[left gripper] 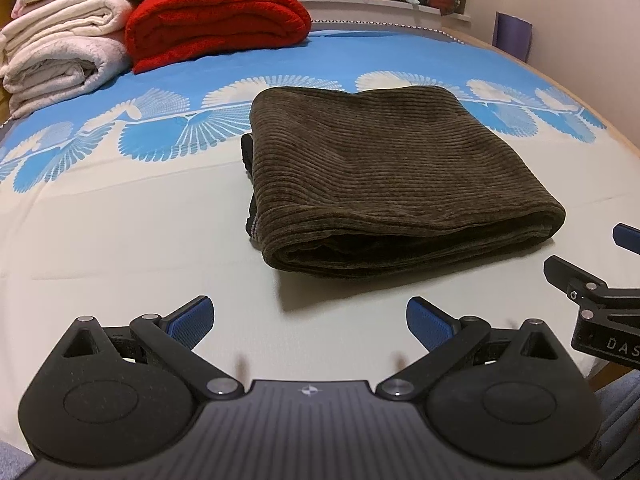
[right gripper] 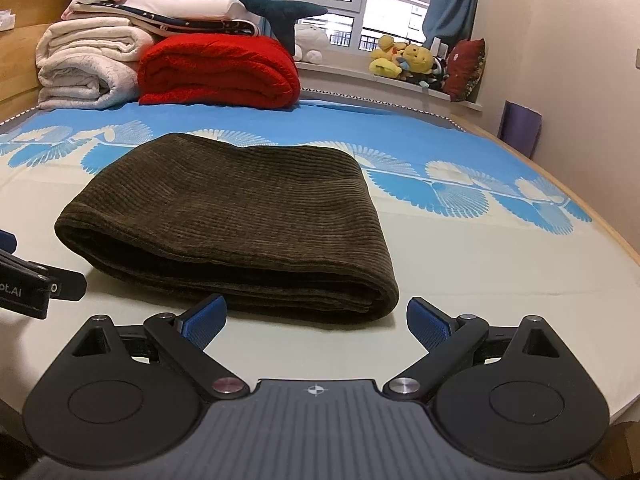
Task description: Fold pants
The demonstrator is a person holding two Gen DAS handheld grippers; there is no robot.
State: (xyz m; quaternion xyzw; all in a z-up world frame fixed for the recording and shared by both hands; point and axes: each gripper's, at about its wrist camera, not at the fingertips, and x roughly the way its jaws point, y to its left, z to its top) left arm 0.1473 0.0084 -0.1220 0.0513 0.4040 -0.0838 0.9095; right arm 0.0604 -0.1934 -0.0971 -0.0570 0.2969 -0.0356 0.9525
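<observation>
The brown corduroy pants [left gripper: 392,176] lie folded into a thick rectangle on the bed; they also show in the right wrist view [right gripper: 236,220]. My left gripper [left gripper: 310,322] is open and empty, hovering just short of the near folded edge. My right gripper [right gripper: 316,320] is open and empty, close to the pants' near right corner. The right gripper also shows at the right edge of the left wrist view [left gripper: 600,280]. The left gripper shows at the left edge of the right wrist view [right gripper: 32,276].
The bed sheet [left gripper: 120,240] is pale with a blue fan pattern. A folded red blanket [left gripper: 216,20] and stacked white blankets [left gripper: 60,48] sit at the far left. Plush toys [right gripper: 404,60] line the windowsill. The bed's wooden edge [right gripper: 580,200] runs along the right.
</observation>
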